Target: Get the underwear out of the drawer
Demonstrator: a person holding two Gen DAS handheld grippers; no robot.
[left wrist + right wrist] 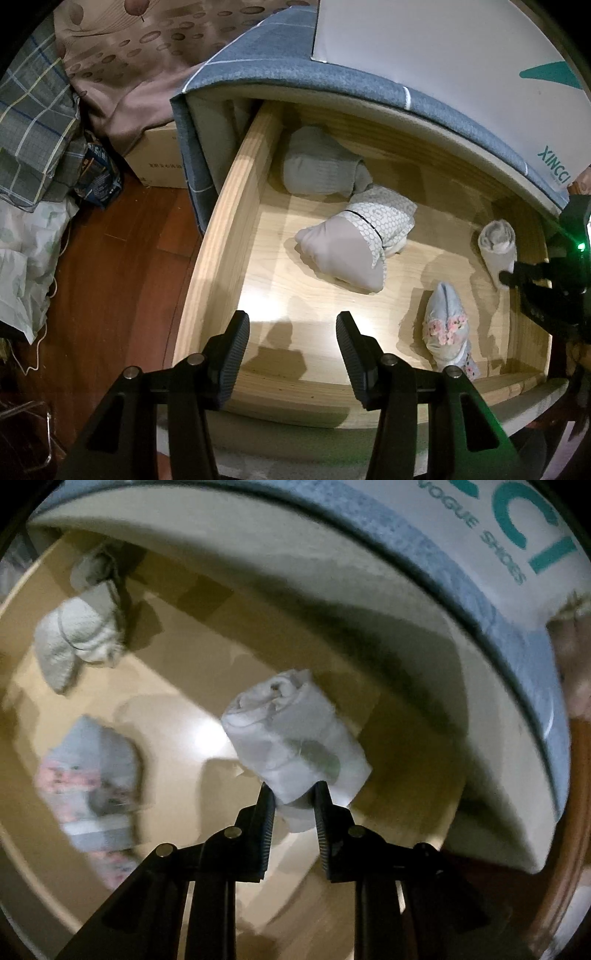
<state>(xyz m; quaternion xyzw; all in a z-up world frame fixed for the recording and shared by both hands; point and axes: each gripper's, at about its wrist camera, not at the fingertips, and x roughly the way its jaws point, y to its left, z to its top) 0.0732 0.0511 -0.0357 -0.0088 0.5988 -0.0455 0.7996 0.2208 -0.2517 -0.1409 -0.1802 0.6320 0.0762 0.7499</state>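
Note:
An open wooden drawer [229, 206] holds several rolled pieces of underwear. My right gripper [293, 794] is shut on the near end of a white rolled underwear [295, 734], which sticks out beyond the fingertips over the drawer floor. In the left wrist view the same white roll [496, 247] sits at the drawer's right side with the right gripper [508, 277] clamped on it. My left gripper [291, 325] hangs open over the drawer's front left corner with nothing between its fingers. A grey roll [321, 166], a grey and dotted bundle [351, 240] and a blue floral roll [447, 325] lie inside.
A white shoe box [461, 62] rests on the grey-covered cabinet top [277, 55] above the drawer. Left of the drawer are a cardboard box [155, 158], bedding and bags on a red wood floor [110, 280]. The right wrist view is blurred.

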